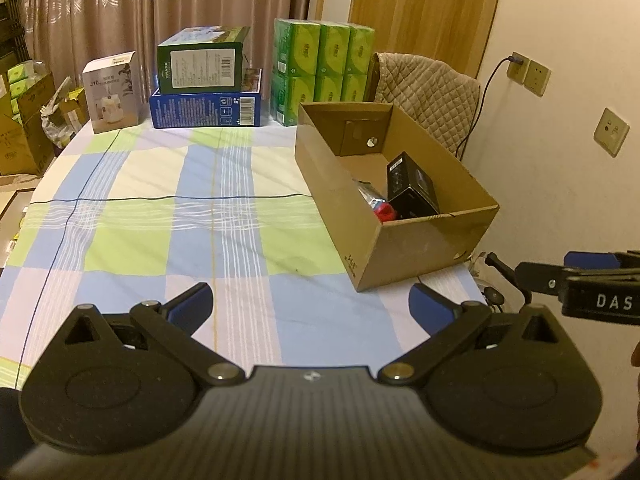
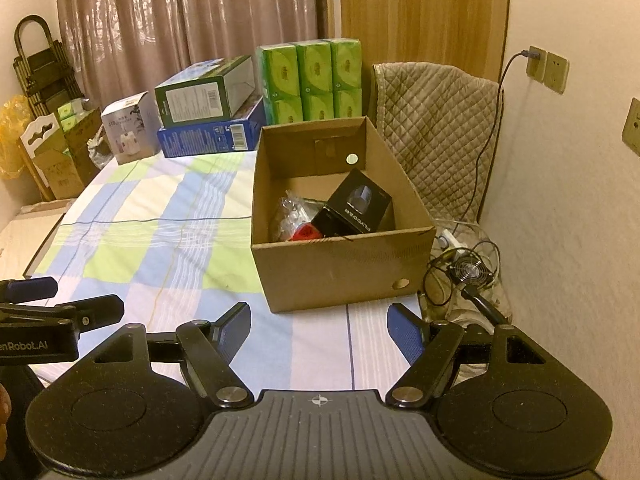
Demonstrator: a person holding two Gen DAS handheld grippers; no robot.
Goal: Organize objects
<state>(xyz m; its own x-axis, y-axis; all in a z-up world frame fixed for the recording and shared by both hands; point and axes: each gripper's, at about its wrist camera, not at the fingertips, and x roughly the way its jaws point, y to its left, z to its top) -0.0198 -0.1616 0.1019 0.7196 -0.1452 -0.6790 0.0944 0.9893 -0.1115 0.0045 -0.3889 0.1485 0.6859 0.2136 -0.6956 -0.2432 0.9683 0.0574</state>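
Left tool (image 1: 310, 306) spread wide, gripping nothing, above the counter's (image 1: 160, 240) near edge. Right tool (image 2: 318, 330) likewise spread, unloaded. Cardboard box (image 2: 340, 268) near the counter's right edge, holding a black box (image 2: 358, 210) and red item (image 2: 305, 234).

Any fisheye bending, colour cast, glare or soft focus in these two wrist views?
Left wrist: warm yellowish cast, dark vignette in the corners, wooden door edges bowed by the lens, cardboard box reasonably sharp. Right wrist: same cast, sheen on the curtain, text on the black carton partly legible, far boxes soft. Neither view shows motion blur.
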